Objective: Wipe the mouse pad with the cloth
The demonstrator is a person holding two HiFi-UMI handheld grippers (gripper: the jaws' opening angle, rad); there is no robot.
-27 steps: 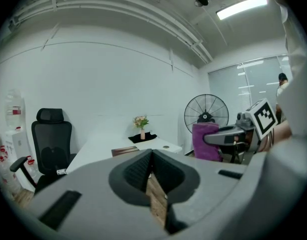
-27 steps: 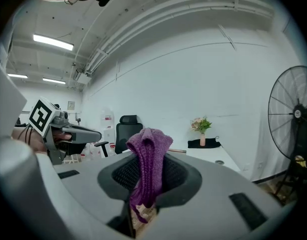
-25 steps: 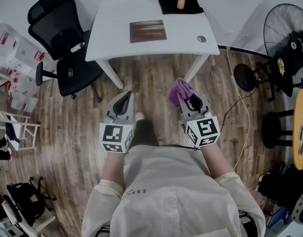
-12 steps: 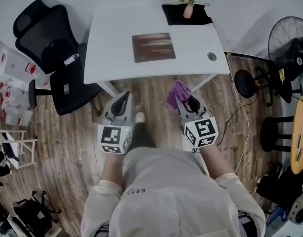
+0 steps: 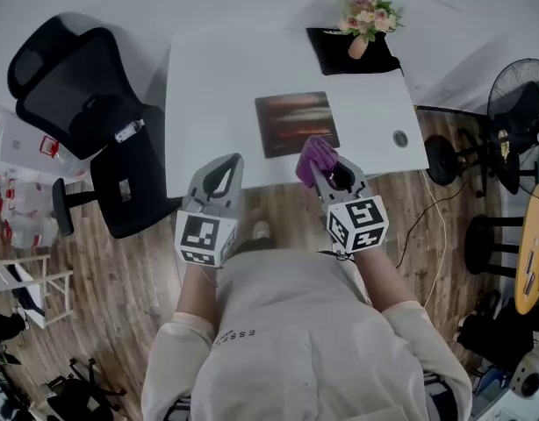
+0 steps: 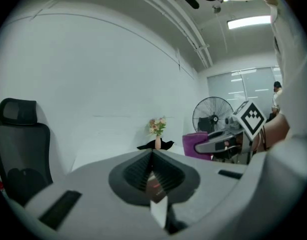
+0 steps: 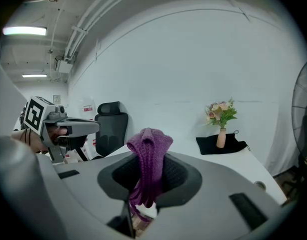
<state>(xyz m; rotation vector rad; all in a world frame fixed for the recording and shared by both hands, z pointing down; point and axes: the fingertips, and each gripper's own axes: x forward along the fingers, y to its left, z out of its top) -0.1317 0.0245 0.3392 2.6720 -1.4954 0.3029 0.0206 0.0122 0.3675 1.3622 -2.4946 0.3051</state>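
Note:
The mouse pad [image 5: 296, 123], dark with reddish streaks, lies flat on the white table [image 5: 208, 103]. A purple knitted cloth [image 5: 315, 157] bunches up between the jaws of my right gripper [image 5: 321, 168], which is shut on it; the cloth hangs at the pad's near right corner. From the right gripper view the cloth [image 7: 149, 156] drapes over the jaw tips. My left gripper [image 5: 224, 172] hovers over the table's front edge, left of the pad, jaws shut with nothing in them. The left gripper view shows its closed jaws and the cloth [image 6: 193, 139] off to the right.
A flower vase [image 5: 362, 26] stands on a black cloth [image 5: 375, 60] at the table's far right. A round grommet [image 5: 400, 138] sits by the right edge. A black office chair [image 5: 76, 103] is left of the table, a fan [image 5: 522, 103] to the right.
The table has come nearer. Both grippers have moved forward from above the floor to the table's front edge, and the cloth now hangs at the mouse pad's near corner.

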